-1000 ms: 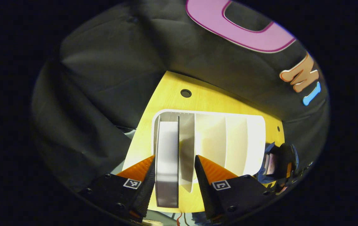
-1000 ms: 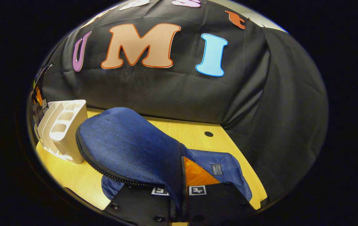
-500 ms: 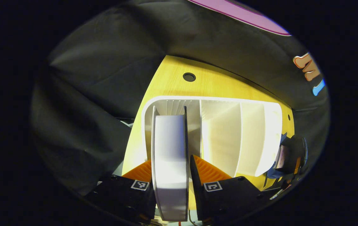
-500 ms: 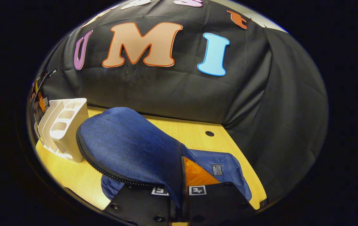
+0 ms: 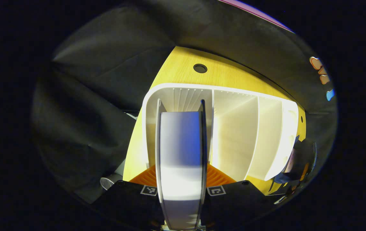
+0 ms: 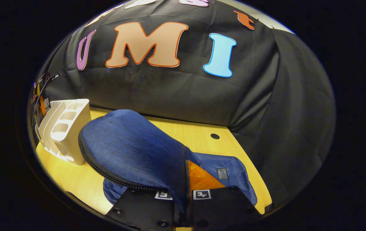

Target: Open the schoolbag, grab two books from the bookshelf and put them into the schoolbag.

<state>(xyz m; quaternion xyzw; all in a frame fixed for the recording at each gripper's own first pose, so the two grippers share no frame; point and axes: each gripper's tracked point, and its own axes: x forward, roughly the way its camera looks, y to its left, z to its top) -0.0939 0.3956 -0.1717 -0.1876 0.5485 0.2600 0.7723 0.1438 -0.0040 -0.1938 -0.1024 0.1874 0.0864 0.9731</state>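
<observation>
On the yellow wooden tabletop, near its back edge beside a round cable hole, stands a white bookshelf with several upright dividers. In the left gripper view, a book stands on edge in the end compartment of the bookshelf, pages facing the camera, with a blue tint across part of them. The left gripper straddles this book, one finger on each side and both pressed against its covers, so it is clamped on the book. In the right gripper view, the blue schoolbag lies on the tabletop just beside the bookshelf, its zip-edged flap raised and arching over the opening. The right gripper is clenched on the lower edge of that flap, the fabric pinched between both fingers. The bag's lining, carrying a small label, spreads flat towards the right-hand edge of the tabletop.
</observation>
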